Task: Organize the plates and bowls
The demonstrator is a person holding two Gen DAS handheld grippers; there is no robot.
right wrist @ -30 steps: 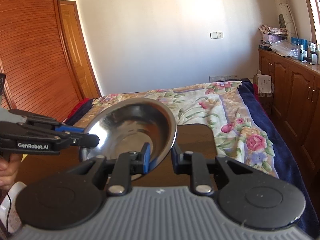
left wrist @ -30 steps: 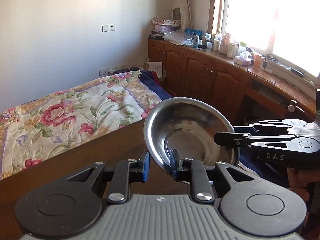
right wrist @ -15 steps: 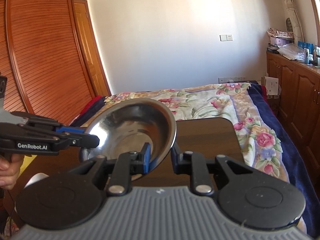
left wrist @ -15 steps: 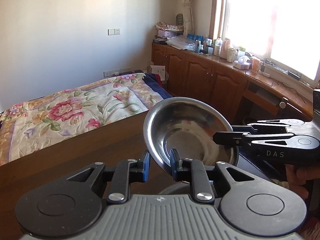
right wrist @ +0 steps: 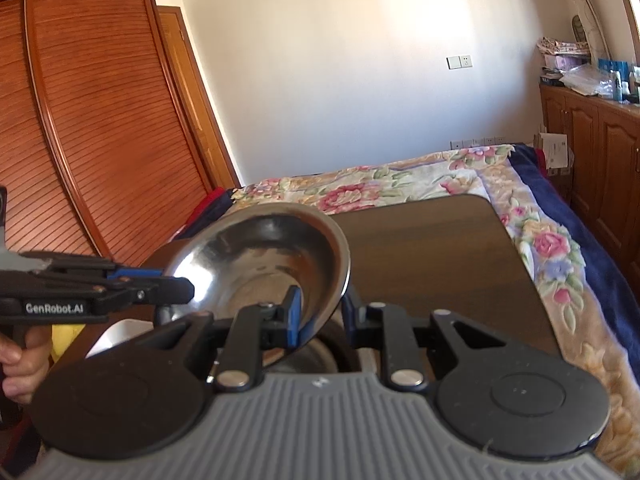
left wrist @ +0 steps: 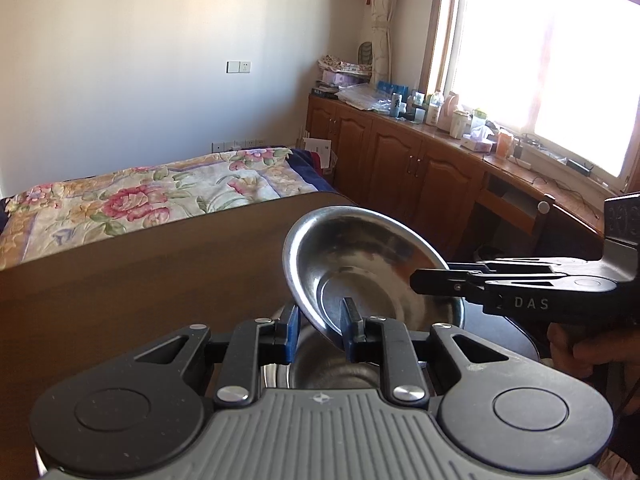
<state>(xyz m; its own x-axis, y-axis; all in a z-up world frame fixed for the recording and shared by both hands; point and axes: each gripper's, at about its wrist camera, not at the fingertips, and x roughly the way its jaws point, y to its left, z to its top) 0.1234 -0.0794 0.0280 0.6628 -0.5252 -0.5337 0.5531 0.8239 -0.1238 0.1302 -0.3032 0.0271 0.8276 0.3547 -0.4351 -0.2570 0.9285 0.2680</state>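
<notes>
A shiny steel bowl [left wrist: 372, 268] is held in the air between both grippers, above the brown table [left wrist: 140, 280]. My left gripper [left wrist: 320, 326] is shut on the bowl's near rim. My right gripper [right wrist: 320, 316] is shut on the opposite rim of the same bowl [right wrist: 264, 256]. Each gripper shows from the side in the other's view. Another steel bowl [left wrist: 332, 368] sits on the table right below the held one, mostly hidden; it also shows in the right wrist view [right wrist: 312, 356].
A white dish [right wrist: 116, 332] lies at the table's left edge. A bed with a floral quilt [left wrist: 152, 196] is beyond the table. Wooden cabinets [left wrist: 420, 176] run under the window; a slatted wardrobe [right wrist: 92, 132] stands at left.
Both grippers have come down with the bowl toward the table. A second steel bowl has come into sight beneath the held one.
</notes>
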